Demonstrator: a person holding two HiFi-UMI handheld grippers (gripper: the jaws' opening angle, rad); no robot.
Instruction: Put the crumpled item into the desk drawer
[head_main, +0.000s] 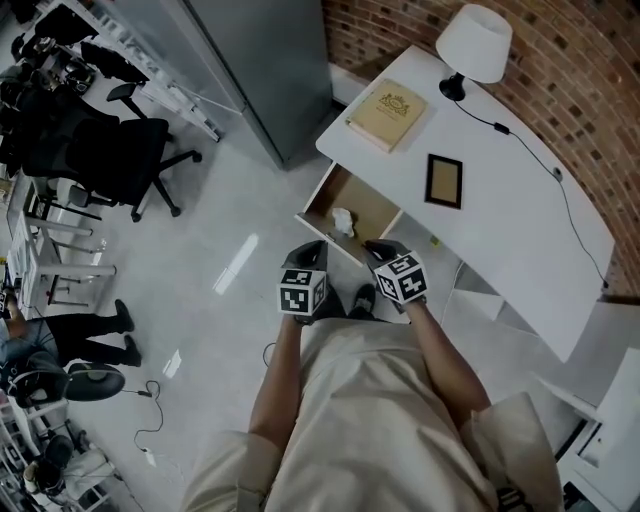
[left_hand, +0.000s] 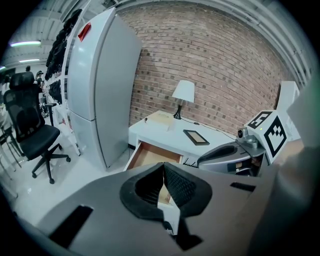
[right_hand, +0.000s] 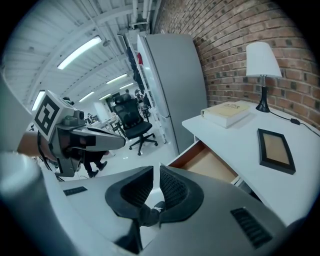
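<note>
The left tongs (left_hand: 163, 166) are sitting pressed together with nothing between them. The right tongs (right_hand: 158, 169) are showing only a sliver of gap and are also empty. In the head view both are hanging close to the person's body at the centre of the frame, tips pointing toward the open drawer (head_main: 372, 203) just above them. The crumpled item (head_main: 343, 221) is lying inside that drawer, near its front edge, a small white wad resting on the wooden bottom, apart from both tongs. By its look it is paper or tissue: very light, soft, giving under a pinch, neither fragile nor slippery. Any hold would go best across its bulk from above, with a gentle squeeze. With the wad lying inside, the task is looking all but done, though the drawer is standing open. Further up the frame the white counter (head_main: 500, 200) is carrying a book (head_main: 386, 114), a dark frame (head_main: 444, 180) and a lamp (head_main: 474, 42) toward the upper right.
</note>
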